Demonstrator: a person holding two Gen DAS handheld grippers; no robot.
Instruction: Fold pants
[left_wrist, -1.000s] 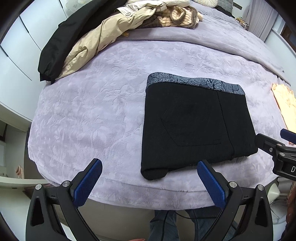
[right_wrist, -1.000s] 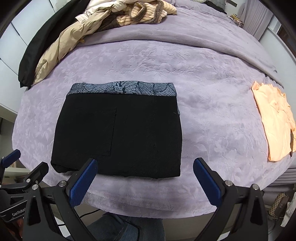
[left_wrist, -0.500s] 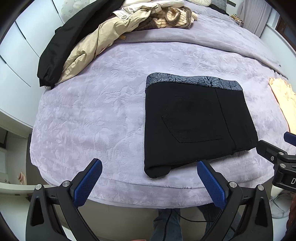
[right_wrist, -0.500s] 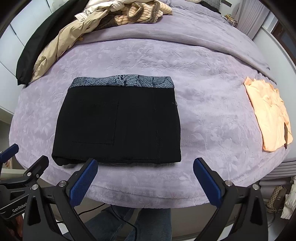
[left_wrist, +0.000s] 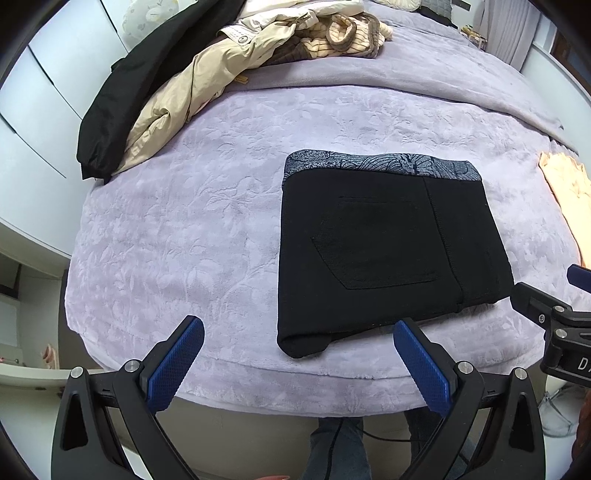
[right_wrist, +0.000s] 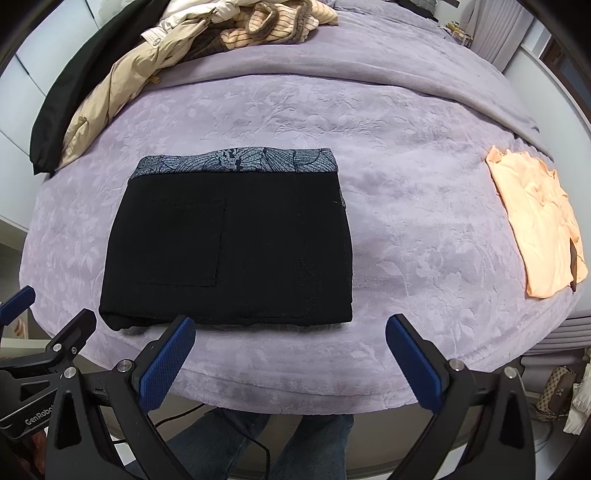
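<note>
The black pants (left_wrist: 384, 251) (right_wrist: 232, 247) lie folded into a flat rectangle on the lilac bedspread (left_wrist: 192, 229) (right_wrist: 417, 229). A grey patterned band runs along their far edge, and a back pocket faces up. My left gripper (left_wrist: 295, 330) hangs open over the bed's near edge, just short of the pants' near left corner, holding nothing. My right gripper (right_wrist: 290, 326) is open too, hovering at the pants' near edge with empty blue pads (right_wrist: 413, 363). Each gripper shows at the side of the other's view.
A heap of clothes, with a beige jacket (left_wrist: 192, 92) and a black garment (left_wrist: 144, 74), fills the far left of the bed. A folded peach garment (right_wrist: 535, 225) lies at the right edge. White cabinets stand at left. The person's legs (right_wrist: 229, 439) show below.
Both grippers have pulled back and up from the bed, so the folded pants sit a little farther away in both views. The pants have not moved.
</note>
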